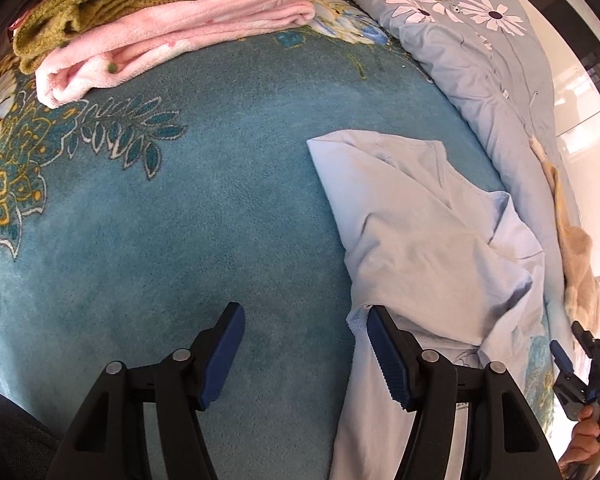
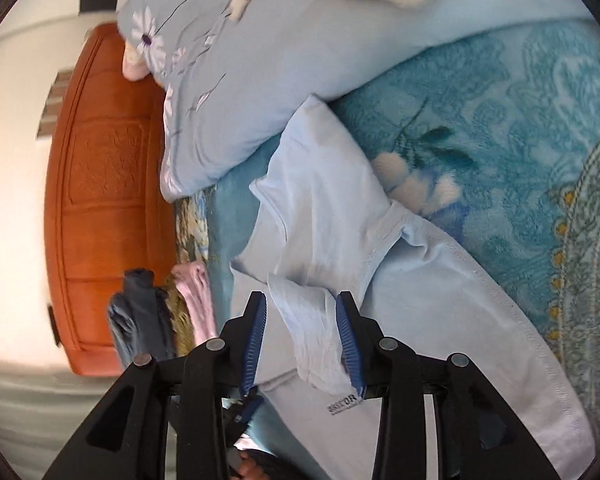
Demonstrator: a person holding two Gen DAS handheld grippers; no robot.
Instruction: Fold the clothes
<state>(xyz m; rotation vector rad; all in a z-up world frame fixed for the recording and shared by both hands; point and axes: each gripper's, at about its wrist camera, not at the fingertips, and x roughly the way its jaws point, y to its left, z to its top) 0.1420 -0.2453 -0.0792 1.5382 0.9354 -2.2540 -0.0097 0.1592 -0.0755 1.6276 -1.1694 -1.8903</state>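
Observation:
A light blue T-shirt [image 1: 432,232] lies crumpled on the teal blanket [image 1: 180,220], partly folded over itself. My left gripper [image 1: 303,320] is open and points down at the blanket, its right finger resting at the shirt's near edge. Only blanket and a sliver of hem lie between its fingers. In the right wrist view my right gripper [image 2: 301,306] stands open over the same shirt [image 2: 340,220]. A loose flap of the shirt lies between its fingers, with a gap at the left pad. The right gripper [image 1: 570,346] also shows at the left view's far right, held by a hand.
Folded pink [image 1: 172,44] and olive knit [image 1: 112,4] garments are stacked at the far left. A grey-blue floral duvet [image 1: 488,80] is bunched along the right with a cream fuzzy item [image 1: 576,256] on it. An orange wooden headboard [image 2: 108,184] and a dark blue garment [image 2: 140,320] lie beyond.

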